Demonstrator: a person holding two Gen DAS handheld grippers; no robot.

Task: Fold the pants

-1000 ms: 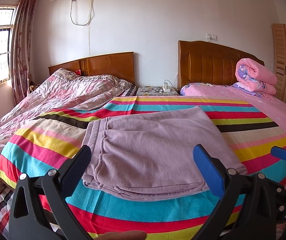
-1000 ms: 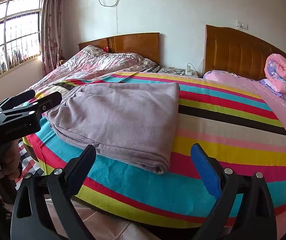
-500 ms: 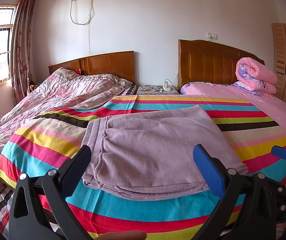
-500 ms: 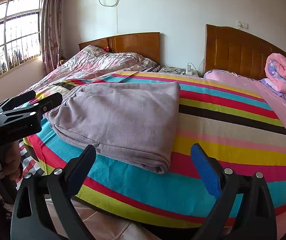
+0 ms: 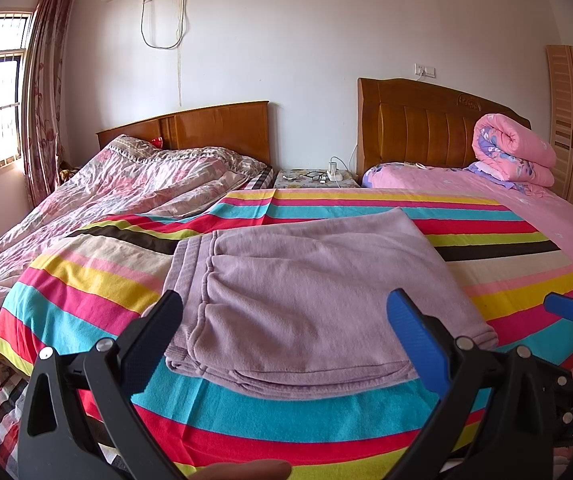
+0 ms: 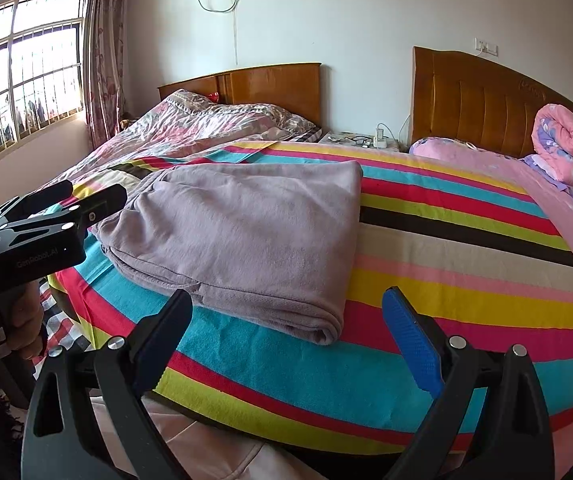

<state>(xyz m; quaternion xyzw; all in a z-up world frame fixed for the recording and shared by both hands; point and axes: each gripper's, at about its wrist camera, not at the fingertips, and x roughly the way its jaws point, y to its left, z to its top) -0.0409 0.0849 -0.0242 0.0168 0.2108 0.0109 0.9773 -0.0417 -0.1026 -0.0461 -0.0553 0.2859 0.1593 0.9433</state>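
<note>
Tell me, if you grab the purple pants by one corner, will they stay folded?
Probably not. The pants look like soft fleece, so they would likely droop. The stacked layers at the near edge lie loose, so they may slide apart. They seem light and unlikely to slip.

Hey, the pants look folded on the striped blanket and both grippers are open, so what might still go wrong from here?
1. The folded lilac pants lie near the front edge of the striped blanket; a stray nudge from the open left gripper might drag them toward the edge.
2. The layered edges at the near side look loose and uneven, so another grab could undo the fold.
3. The open right gripper sits close to the pants' near corner and may snag it.
</note>
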